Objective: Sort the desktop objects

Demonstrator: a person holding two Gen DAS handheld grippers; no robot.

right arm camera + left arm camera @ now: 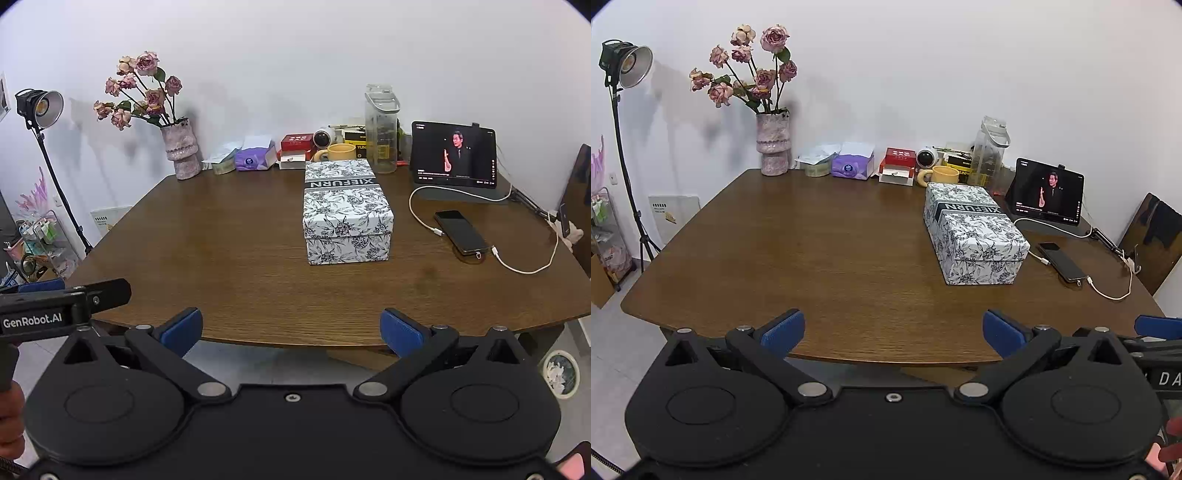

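- Lidded rectangular cardboard box with a grey floral print on the brown wooden table, right of centre, long axis running away toward the wall.
- Almost straight ahead of the right gripper, well apart from it; ahead and to the right of the left gripper, so probably nearer the right.
- Both grippers spread wide, blue pads empty, poised at the near table edge.
- Matte paper faces, crisp corners, a dark lettered band across the lid: likely rigid, light.
- Glossy black phone on a white cable just right of the box.
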